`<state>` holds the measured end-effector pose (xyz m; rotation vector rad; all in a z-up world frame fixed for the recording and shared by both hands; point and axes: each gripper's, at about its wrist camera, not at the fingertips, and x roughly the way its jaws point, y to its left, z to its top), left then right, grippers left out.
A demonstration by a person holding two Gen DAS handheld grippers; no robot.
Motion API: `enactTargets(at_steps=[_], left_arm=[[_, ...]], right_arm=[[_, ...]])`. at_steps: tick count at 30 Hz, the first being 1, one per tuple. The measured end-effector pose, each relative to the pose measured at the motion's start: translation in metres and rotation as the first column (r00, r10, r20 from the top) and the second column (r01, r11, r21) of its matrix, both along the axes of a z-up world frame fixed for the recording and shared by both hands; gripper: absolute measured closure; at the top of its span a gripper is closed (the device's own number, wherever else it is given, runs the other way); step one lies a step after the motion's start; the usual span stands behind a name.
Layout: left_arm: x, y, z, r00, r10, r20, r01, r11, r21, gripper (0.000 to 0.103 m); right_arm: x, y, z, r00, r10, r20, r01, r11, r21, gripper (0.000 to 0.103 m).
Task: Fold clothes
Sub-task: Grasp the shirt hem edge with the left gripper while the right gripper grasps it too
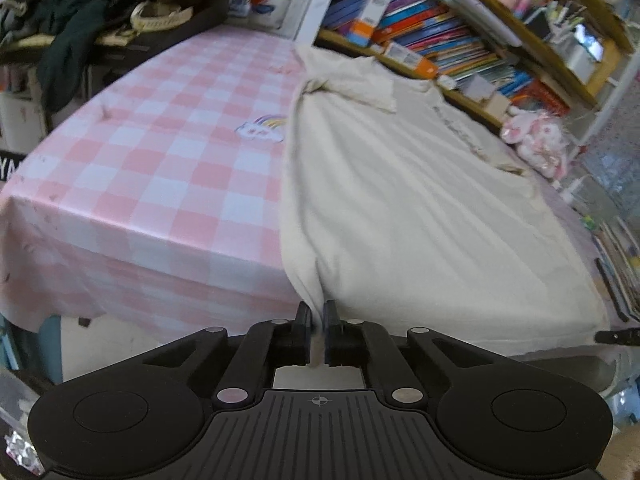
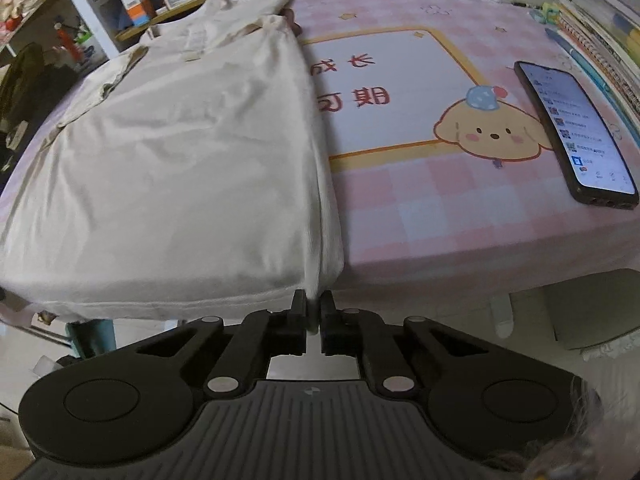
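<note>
Shirt, soft, light and limp: left gripper and right gripper each pinch 1 near hem corner.

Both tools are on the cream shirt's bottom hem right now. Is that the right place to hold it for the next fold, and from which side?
Yes, probably. The cream shirt lies flat with sleeves folded in, its hem hanging over the table's near edge. Holding each hem corner from the near side, as the left tool and right tool do, lets you carry the hem up toward the collar.

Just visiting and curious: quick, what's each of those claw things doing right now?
Left gripper: closed, pinching the cream shirt's hem corner.
Right gripper: closed on the same shirt's other hem corner.
</note>
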<state>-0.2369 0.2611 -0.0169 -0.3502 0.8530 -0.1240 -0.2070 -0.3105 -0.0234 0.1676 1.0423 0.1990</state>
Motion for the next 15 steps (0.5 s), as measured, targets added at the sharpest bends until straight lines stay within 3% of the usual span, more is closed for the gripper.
enactTargets(at_steps=[6, 9, 12, 15], left_arm=[[0.010, 0.003, -0.005, 1.000, -0.001, -0.027, 0.001, 1.000, -0.004, 0.097], [0.014, 0.005, -0.007, 0.999, -0.002, -0.040, 0.001, 1.000, -0.006, 0.090], [0.019, 0.007, -0.013, 0.998, 0.003, -0.059, -0.004, 1.000, -0.012, 0.075], [0.022, 0.008, -0.018, 0.997, 0.027, -0.066, -0.030, 0.999, -0.036, 0.074]], right_arm=[[0.007, 0.005, 0.004, 1.000, 0.021, -0.016, -0.021, 1.000, 0.023, 0.097], [0.015, 0.006, 0.001, 0.999, 0.024, -0.034, -0.024, 1.000, 0.017, 0.091], [0.021, 0.004, -0.002, 0.999, 0.029, -0.046, -0.028, 0.999, 0.022, 0.081], [0.026, 0.003, -0.005, 0.997, 0.049, -0.065, -0.047, 0.998, 0.028, 0.080]])
